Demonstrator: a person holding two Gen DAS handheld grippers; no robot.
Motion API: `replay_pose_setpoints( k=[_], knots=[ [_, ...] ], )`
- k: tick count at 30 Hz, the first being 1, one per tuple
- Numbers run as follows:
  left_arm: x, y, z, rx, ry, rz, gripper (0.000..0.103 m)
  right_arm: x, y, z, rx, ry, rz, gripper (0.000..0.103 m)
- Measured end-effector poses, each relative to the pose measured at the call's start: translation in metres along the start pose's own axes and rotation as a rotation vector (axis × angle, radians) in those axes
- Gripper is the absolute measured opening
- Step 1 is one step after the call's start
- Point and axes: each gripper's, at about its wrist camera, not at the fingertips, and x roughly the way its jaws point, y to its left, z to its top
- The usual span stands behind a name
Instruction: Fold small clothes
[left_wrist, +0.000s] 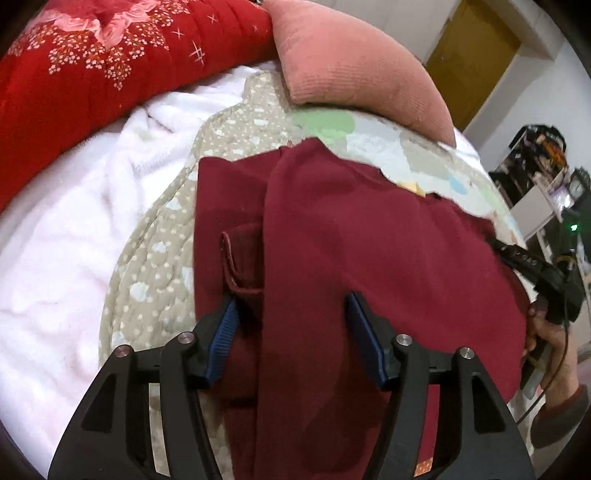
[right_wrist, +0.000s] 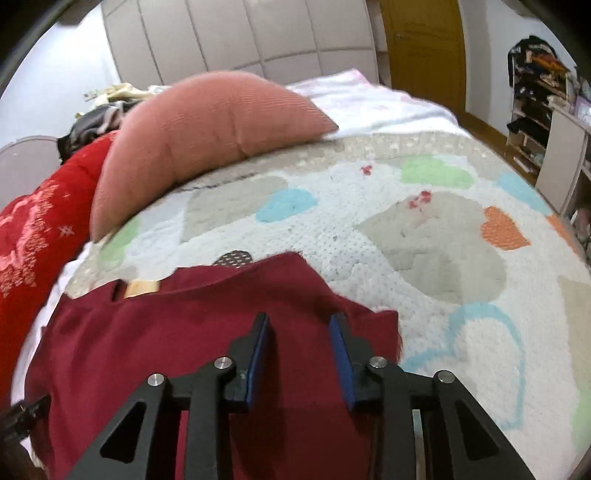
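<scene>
Maroon garment (left_wrist: 369, 236) lies spread on the bed's heart-patterned quilt (right_wrist: 406, 236), near a pink pillow (right_wrist: 207, 122) and red blanket (left_wrist: 92, 92). Left claw (left_wrist: 291, 314) gapes over it; right claw (right_wrist: 299, 332) hovers narrower, gripping nothing.

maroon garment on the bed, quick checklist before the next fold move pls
1. Left gripper jaws apart, nothing pinched: ok.
2. Right gripper jaws apart over the cloth, no grip: ok.
3. Maroon garment lying on the heart-print quilt: ok.
4. Garment flat: not ok, a lengthwise fold ridge and a raised pocket flap show.
5. Pink pillow clear of the garment: ok.
6. Near hem position: cannot tell, hidden under the grippers.
</scene>
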Motion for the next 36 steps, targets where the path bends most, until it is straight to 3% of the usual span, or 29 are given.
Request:
replay_pose_setpoints(
  k=[5, 8, 11, 13, 16, 23, 27, 36],
  knots=[
    [-0.014, -0.004, -0.006, 0.038, -0.004, 0.038, 0.060, -0.015, 0.010, 0.002, -0.002, 0.020, -0.008, 0.033],
    [-0.028, -0.002, -0.015, 0.043, -0.026, 0.051, 0.060, -0.041, 0.013, -0.010, 0.004, 0.000, 0.039, 0.037],
    [-0.036, 0.002, -0.024, 0.025, -0.037, 0.051, 0.060, -0.052, 0.011, -0.026, -0.008, -0.018, 0.024, 0.040],
    [-0.039, 0.003, -0.027, 0.021, -0.036, 0.054, 0.060, -0.038, 0.009, -0.038, -0.032, 0.050, 0.016, 0.041],
    [-0.049, 0.003, -0.034, 0.032, -0.049, 0.079, 0.060, -0.043, 0.023, -0.038, -0.102, 0.068, -0.035, 0.041],
    [-0.067, 0.002, -0.050, 0.053, -0.066, 0.113, 0.060, -0.076, 0.079, -0.043, -0.148, 0.083, 0.127, 0.041],
    [-0.069, 0.006, -0.056, 0.049, -0.066, 0.110, 0.060, -0.073, 0.116, -0.053, -0.196, 0.098, 0.186, 0.041],
    [-0.045, 0.023, -0.053, -0.057, -0.039, 0.002, 0.060, -0.032, 0.183, -0.072, -0.271, 0.152, 0.272, 0.041]
  ],
)
